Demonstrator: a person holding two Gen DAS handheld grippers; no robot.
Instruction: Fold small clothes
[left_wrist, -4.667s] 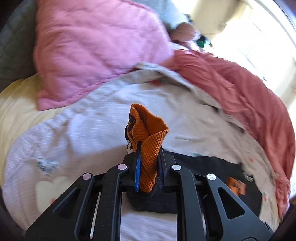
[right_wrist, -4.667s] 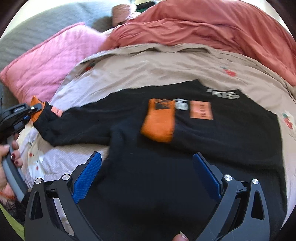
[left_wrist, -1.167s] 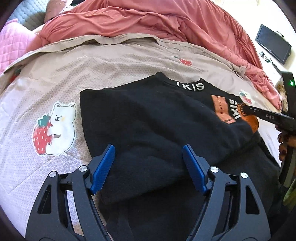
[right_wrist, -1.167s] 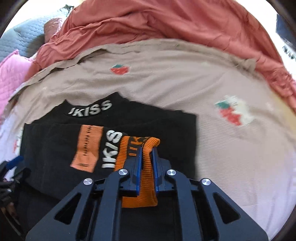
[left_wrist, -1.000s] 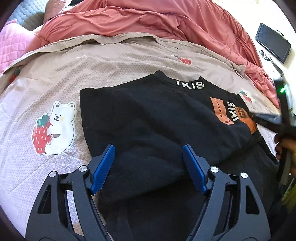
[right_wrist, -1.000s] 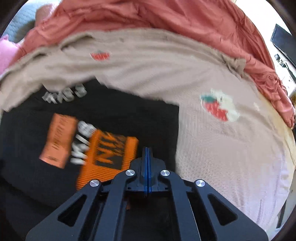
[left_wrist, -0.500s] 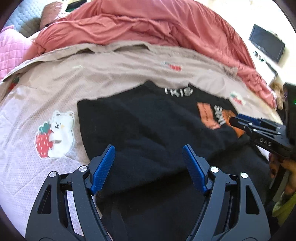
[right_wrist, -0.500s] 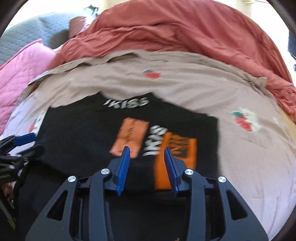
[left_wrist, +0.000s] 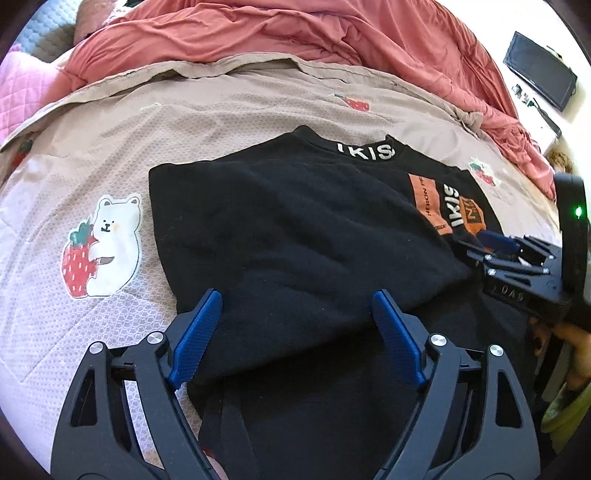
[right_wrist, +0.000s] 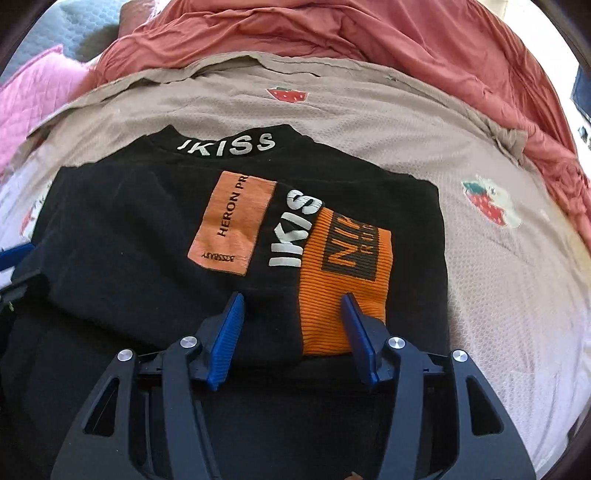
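A black sweatshirt (left_wrist: 295, 229) (right_wrist: 129, 236) lies on the bed with both sleeves folded across its body. White collar letters face up. The orange cuff (right_wrist: 343, 280) of the right sleeve rests flat on the chest beside an orange patch (right_wrist: 232, 225). My right gripper (right_wrist: 291, 321) hovers just over the cuff's near end; its jaws are opening and nothing is pinched between them. The same right gripper (left_wrist: 491, 240) shows at the right edge of the left wrist view. My left gripper (left_wrist: 295, 325) hangs above the folded left side, jaws opening wide, holding nothing.
A beige sheet (left_wrist: 221, 103) with strawberry and bear prints (left_wrist: 99, 243) covers the bed. A salmon duvet (left_wrist: 295, 33) is bunched along the far side, a pink pillow (right_wrist: 33, 99) at far left. A dark screen (left_wrist: 539, 74) stands off the bed at upper right.
My right gripper let go of the orange cuff, which now lies flat on the chest, and its jaws have spread. It drew back toward the sweatshirt's near edge. The left gripper barely moved.
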